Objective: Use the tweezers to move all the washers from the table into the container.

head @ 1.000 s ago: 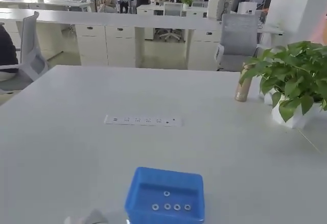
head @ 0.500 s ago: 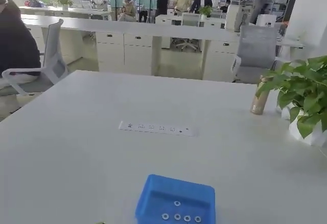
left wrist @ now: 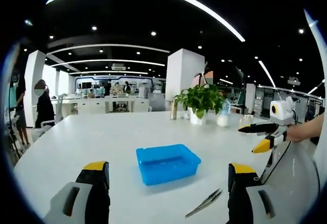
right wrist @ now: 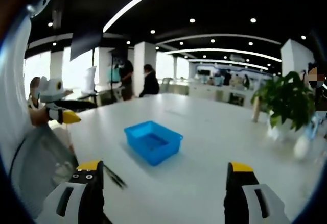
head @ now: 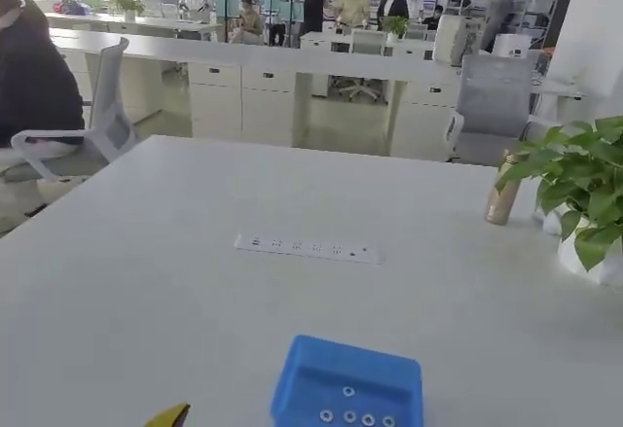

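1. The task is judged to be at or near its end: five washers (head: 348, 391) are counted inside the container (head: 310, 380), and the tweezers (left wrist: 204, 203) are laid flat on the table (head: 195, 301), held by nothing
2. Whether any washer is left on the table cannot be told; the near edge of the table falls outside the head view, and the gripper views are too coarse for so small a part
3. The container is recorded as a shallow blue open tray, standing on the white table near the person's side. Four washers are lined up in a row along its near side, with one set just behind them. Nothing else is noted in it
4. The left gripper (left wrist: 167, 169) is found with its jaws spread wide and nothing between them
5. The right gripper (right wrist: 164, 167) is likewise found spread wide and empty, held clear of the container
6. The tweezers are located just beside the container, on the person's side of it, touching neither gripper
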`<state>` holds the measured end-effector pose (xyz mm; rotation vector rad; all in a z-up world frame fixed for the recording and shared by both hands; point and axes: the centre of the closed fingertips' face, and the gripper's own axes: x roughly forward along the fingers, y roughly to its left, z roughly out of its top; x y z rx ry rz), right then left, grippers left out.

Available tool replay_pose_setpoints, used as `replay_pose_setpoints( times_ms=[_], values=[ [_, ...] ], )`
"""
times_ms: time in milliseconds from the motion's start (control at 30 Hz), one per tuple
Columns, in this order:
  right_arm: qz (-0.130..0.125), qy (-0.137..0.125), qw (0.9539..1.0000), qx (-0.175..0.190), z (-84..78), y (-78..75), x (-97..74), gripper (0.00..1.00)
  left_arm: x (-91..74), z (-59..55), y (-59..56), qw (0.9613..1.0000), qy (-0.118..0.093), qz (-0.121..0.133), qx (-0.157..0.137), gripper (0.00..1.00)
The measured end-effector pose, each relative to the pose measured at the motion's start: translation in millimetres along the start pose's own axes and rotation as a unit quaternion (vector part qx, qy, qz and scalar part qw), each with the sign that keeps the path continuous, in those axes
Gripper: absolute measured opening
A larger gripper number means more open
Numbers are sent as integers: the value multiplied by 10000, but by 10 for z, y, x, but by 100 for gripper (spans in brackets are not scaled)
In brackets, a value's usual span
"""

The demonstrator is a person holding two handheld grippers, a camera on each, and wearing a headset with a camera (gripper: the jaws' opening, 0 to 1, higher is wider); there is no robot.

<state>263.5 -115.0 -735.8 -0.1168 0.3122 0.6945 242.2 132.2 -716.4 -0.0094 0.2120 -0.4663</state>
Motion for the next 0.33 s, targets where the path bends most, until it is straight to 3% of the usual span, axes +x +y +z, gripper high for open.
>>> replay_pose_setpoints(
  times_ms=[133,200,333],
  values=[
    [-113,-362,9983,448,132,-70,-41,94,23,-10,-84,9997,30,-137,184,99],
    [-266,-798,9946,609,285,-133,-98,96,29,-24,-133,9990,70,-245,365,99],
    [-309,-709,9949,641,247,-151,-82,95,23,-14,-127,9993,34,-277,246,99]
  ],
)
